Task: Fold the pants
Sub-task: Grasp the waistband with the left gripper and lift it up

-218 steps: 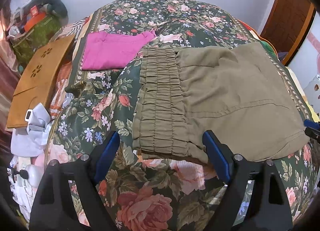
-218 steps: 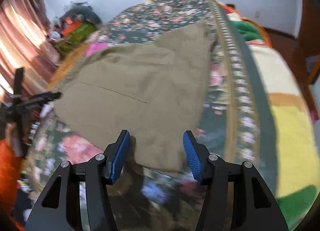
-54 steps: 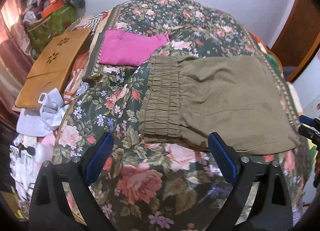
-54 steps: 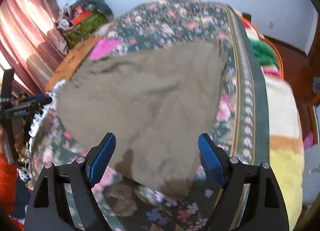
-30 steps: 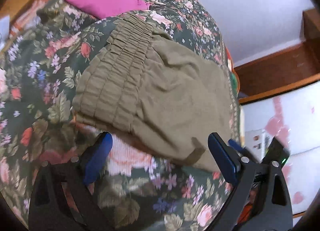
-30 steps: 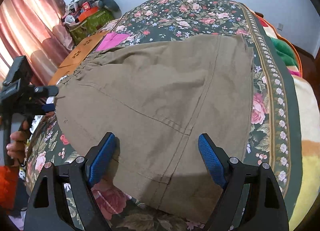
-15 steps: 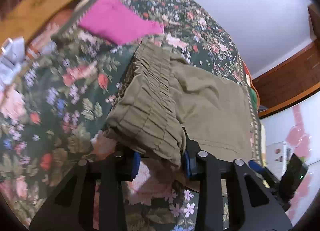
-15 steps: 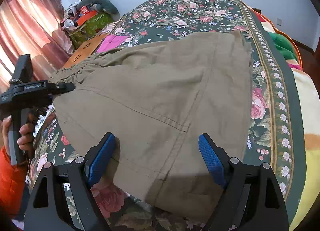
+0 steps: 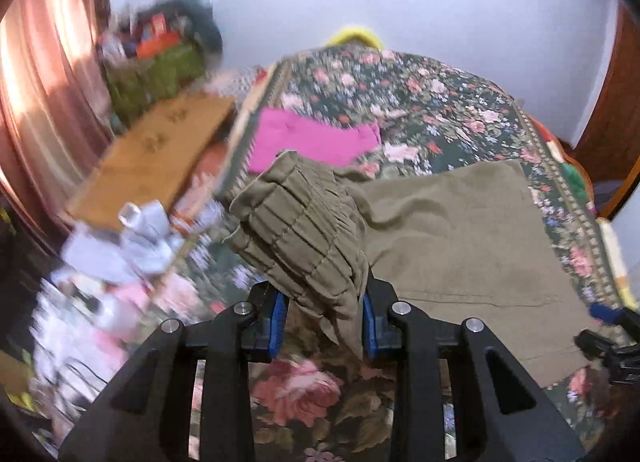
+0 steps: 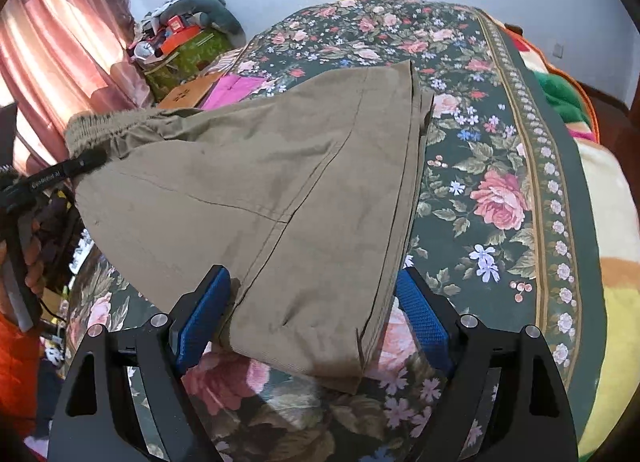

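Note:
Olive-green pants [image 9: 460, 238] lie folded on the floral bedspread [image 9: 420, 102]. My left gripper [image 9: 324, 320] is shut on the near corner of their ruched elastic waistband [image 9: 304, 230] and holds it lifted off the bed. In the right wrist view the pants [image 10: 260, 190] spread toward me. My right gripper [image 10: 312, 314] is open, its blue pads either side of the leg-end corner, which rests on the bed. The left gripper [image 10: 64, 170] shows at that view's left edge, holding the waistband. The right gripper's tip [image 9: 608, 314] shows at the left wrist view's right edge.
A folded magenta garment [image 9: 312, 138] lies on the bed beyond the waistband. A wooden board [image 9: 152, 158], white cloth [image 9: 132, 238] and a cluttered pile [image 10: 180, 42] sit off the bed's left side by pink curtains [image 10: 60, 34]. A striped blanket [image 10: 608, 222] covers the right edge.
My left gripper closed on the waistband corner and has lifted it off the bed, bunching it. My right gripper stayed open and moved closer to the leg-end corner.

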### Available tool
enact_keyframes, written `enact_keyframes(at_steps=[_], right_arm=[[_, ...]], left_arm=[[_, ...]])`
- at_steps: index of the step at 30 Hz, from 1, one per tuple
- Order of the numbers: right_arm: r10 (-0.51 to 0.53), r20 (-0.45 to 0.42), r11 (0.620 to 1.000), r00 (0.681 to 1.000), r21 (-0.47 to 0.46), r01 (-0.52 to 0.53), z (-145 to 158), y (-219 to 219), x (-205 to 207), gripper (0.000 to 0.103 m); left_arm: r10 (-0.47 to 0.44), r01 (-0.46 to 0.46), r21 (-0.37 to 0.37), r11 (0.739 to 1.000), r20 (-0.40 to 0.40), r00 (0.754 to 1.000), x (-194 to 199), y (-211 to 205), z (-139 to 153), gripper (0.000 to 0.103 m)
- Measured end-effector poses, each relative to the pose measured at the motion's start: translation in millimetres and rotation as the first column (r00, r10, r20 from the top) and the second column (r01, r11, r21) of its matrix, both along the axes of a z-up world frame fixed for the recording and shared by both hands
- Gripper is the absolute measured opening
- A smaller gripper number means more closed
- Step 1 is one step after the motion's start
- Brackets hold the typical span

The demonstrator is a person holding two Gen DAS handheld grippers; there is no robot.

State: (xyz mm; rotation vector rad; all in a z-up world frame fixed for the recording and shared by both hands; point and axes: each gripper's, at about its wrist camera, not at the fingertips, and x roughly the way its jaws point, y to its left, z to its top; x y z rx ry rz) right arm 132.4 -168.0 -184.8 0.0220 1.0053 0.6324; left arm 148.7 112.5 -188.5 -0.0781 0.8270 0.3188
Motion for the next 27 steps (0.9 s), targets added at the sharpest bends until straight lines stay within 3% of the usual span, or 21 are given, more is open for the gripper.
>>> enact_keyframes(at_steps=[4, 10, 17, 27], right_arm=[[0.005, 0.024, 1.0, 1.0, -0.022, -0.004, 2, 1, -2, 0.083], [-0.018, -0.038, 0.999, 0.999, 0.037, 0.019, -7, -9, 2, 0.083], [-0.021, -0.047, 0.998, 0.999, 0.058, 0.024, -9, -11, -1, 0.083], [-0.024, -0.052, 0.997, 0.998, 0.077, 0.028, -9, -12, -1, 0.083]], left_arm=[[-0.042, 0.038, 0.101, 0.994, 0.043, 0.998, 2, -22, 19, 0.03], [-0.137, 0.13, 0.072, 0.989, 0.103, 0.985, 12, -49, 48, 0.029], [-0.295, 0.3, -0.015, 0.954, 0.14, 0.945, 28, -91, 70, 0.024], [-0.415, 0.427, -0.257, 0.867, 0.101, 0.904, 58, -133, 57, 0.021]])
